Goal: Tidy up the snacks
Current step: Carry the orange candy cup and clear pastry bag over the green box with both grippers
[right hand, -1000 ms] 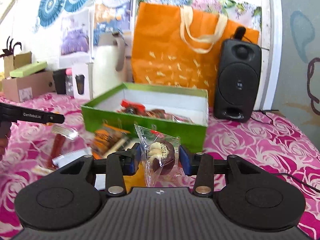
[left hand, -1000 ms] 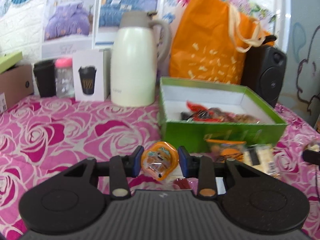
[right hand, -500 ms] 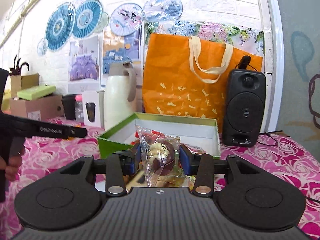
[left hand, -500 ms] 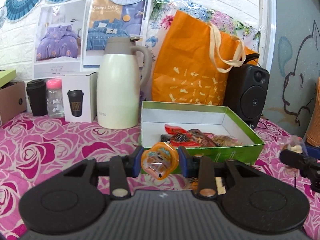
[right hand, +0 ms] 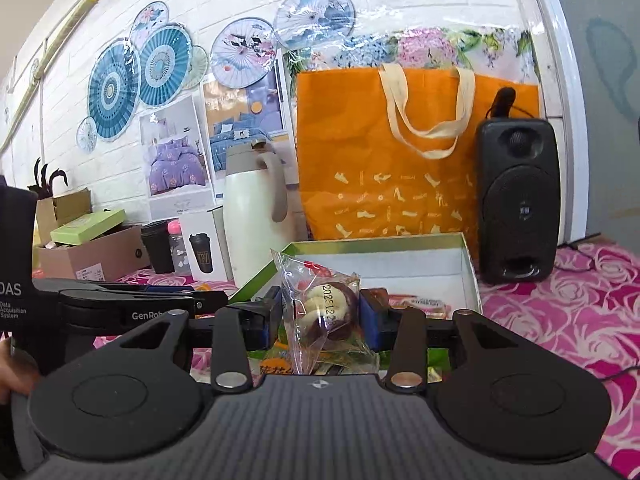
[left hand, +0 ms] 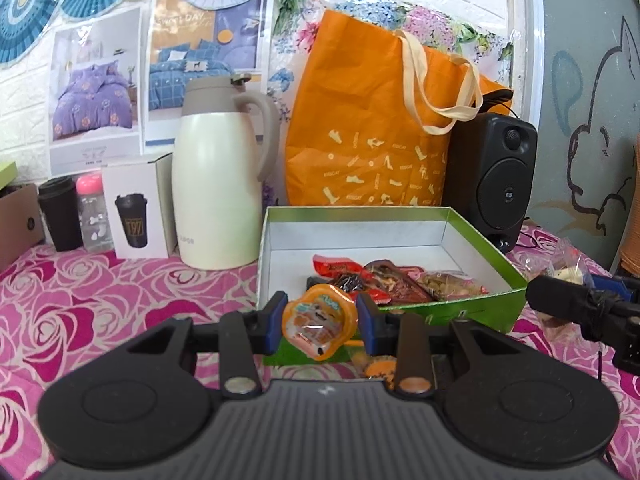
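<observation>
The left gripper (left hand: pixel 321 322) clenches an orange jelly cup (left hand: pixel 319 325) and the right gripper (right hand: pixel 320 312) a wrapped pastry (right hand: pixel 325 314), both near the green box (left hand: pixel 476 310), so dropping them inside likely comes next.

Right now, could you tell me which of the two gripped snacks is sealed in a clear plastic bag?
The brown-and-cream snack in the right gripper; the left gripper holds an orange jelly cup instead.

left claw (left hand: pixel 322 324) clamping orange jelly cup (left hand: pixel 319 321), green box (left hand: pixel 472 312) just beyond
</observation>
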